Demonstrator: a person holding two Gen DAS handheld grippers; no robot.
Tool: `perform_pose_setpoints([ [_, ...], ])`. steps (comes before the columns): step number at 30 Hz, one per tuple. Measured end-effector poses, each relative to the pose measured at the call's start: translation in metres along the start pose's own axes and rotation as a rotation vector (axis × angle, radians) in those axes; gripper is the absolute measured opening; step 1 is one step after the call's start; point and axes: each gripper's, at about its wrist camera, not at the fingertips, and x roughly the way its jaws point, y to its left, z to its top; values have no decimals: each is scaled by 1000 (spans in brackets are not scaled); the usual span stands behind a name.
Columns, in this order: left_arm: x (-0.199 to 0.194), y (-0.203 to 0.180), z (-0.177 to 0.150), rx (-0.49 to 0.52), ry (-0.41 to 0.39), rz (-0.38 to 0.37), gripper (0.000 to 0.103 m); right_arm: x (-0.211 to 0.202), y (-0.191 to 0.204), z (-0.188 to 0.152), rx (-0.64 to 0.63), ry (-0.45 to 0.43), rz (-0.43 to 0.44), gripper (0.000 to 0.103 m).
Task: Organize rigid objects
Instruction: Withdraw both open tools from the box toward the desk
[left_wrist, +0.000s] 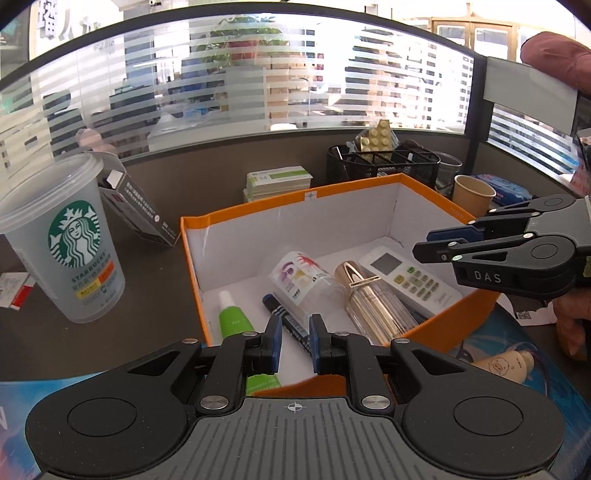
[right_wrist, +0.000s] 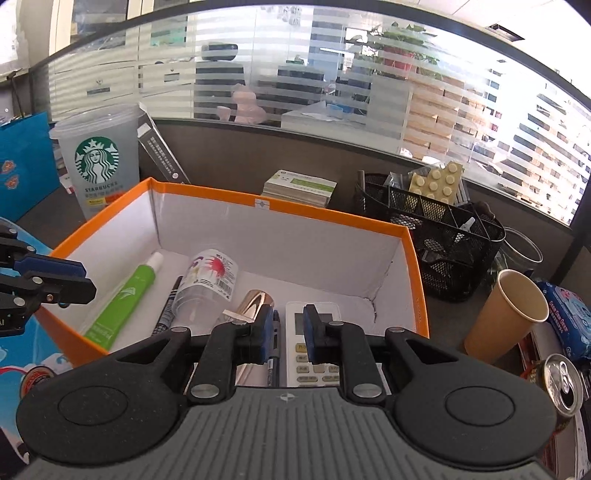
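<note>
Here the orange box (right_wrist: 416, 295) sits on the bench (left_wrist: 155, 295) with five things lying in it — a green tube (right_wrist: 122, 299), a marker (left_wrist: 291, 326), a clear printed bottle (right_wrist: 207, 280), a gold perfume bottle (left_wrist: 369, 299) and a white remote (left_wrist: 410, 275). The left gripper (left_wrist: 294, 341) hangs over the near rim, jaws parted and holding nothing. The right gripper (right_wrist: 287, 334) hovers above the remote — released too, it seems. A Starbucks cup (left_wrist: 70, 243) stands beside the box.

"STARBUCKS" on the plastic cup (left_wrist: 70, 240); "DAS" on the right tool (left_wrist: 439, 242).
</note>
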Motion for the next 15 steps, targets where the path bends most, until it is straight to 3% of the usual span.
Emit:
perform_pose_setpoints([
  [2,-6,1,-1,-9,-7,1,19,-7,2,-1,0,-11,-3,20],
  [5,-19,2,-5,-18,-27,2,31,-23,4,-3,2,-42,-8,29],
  [7,-30,0,-10,-18,-51,1,47,-37,6,-6,2,-71,-10,34],
  [9,-40,-2,-19,-16,-75,6,73,-53,9,-11,-1,-102,-10,41],
  [13,-53,-8,-38,-19,-86,-14,77,-83,17,-30,-19,-143,-6,52],
  [15,-54,-14,-48,-14,-73,-40,84,-94,19,-42,-18,-148,7,55],
])
